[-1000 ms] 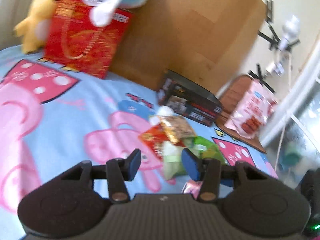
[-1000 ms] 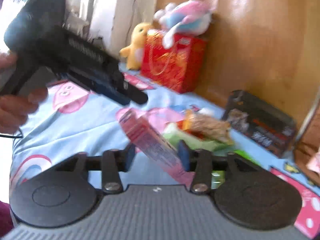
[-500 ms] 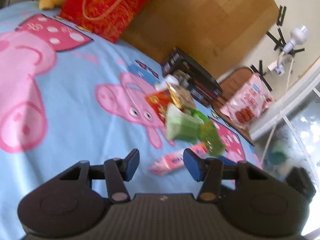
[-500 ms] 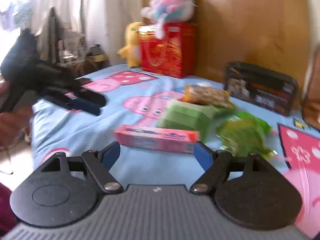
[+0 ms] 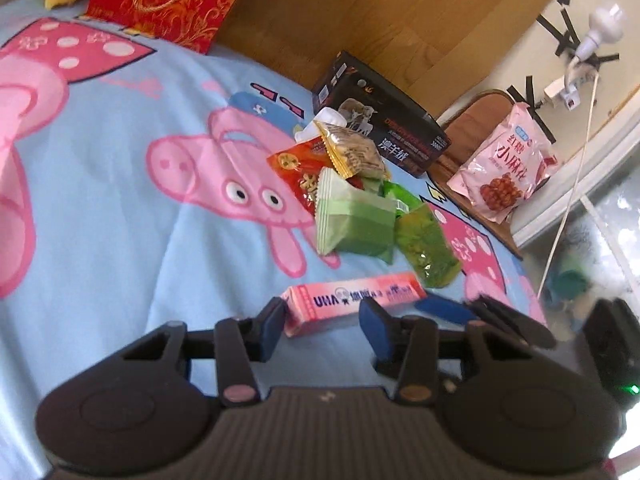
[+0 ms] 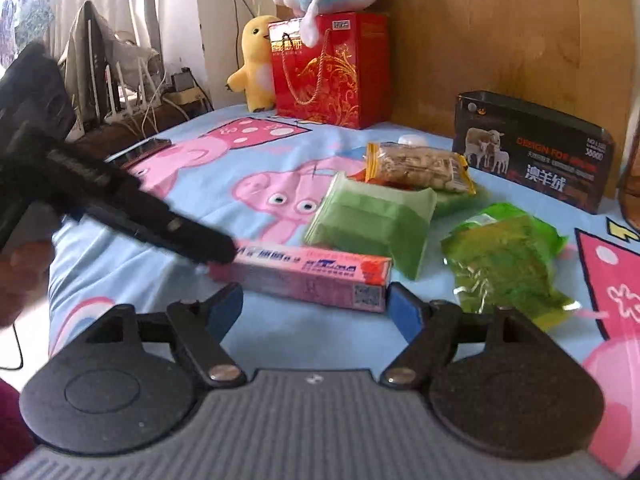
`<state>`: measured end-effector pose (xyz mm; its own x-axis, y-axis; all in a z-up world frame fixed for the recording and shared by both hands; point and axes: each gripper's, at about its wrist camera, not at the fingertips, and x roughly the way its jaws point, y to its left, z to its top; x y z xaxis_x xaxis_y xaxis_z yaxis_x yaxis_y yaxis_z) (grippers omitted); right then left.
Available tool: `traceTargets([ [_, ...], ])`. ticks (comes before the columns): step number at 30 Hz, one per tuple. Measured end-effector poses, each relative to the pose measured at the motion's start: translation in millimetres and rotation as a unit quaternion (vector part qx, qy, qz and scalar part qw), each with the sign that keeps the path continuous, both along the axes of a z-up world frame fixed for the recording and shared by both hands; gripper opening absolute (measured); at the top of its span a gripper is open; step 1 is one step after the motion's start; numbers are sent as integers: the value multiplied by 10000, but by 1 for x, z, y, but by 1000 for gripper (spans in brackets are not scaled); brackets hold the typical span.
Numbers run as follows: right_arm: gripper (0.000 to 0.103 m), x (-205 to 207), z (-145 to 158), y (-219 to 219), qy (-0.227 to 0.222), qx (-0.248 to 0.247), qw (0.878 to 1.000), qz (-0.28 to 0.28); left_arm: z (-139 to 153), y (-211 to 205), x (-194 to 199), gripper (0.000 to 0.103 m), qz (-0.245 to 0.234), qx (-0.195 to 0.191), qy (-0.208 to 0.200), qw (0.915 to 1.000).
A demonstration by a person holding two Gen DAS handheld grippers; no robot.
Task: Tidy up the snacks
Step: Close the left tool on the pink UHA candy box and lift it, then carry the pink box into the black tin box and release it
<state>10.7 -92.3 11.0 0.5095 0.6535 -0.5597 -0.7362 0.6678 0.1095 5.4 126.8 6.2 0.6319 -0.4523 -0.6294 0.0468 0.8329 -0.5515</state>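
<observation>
On the bed: one long pink cardboard snack box, two green plastic snack packets, one yellow-edged clear nut packet, one red snack packet, one black rectangular box, one red gift bag, two plush toys.

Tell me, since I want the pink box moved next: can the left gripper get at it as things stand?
Probably yes. The pink box lies flat on the bedsheet just ahead of the left gripper, whose jaws have been closing but aren't touching it; nothing lies between.

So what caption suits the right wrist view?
Open right gripper faces a pink box lying on the cartoon bedsheet.
</observation>
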Motion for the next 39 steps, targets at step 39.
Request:
traceTargets([
  [39, 52, 208, 66, -42, -817, 212, 9745, -2081, 90, -85, 273, 32, -709, 804, -1374, 9847],
])
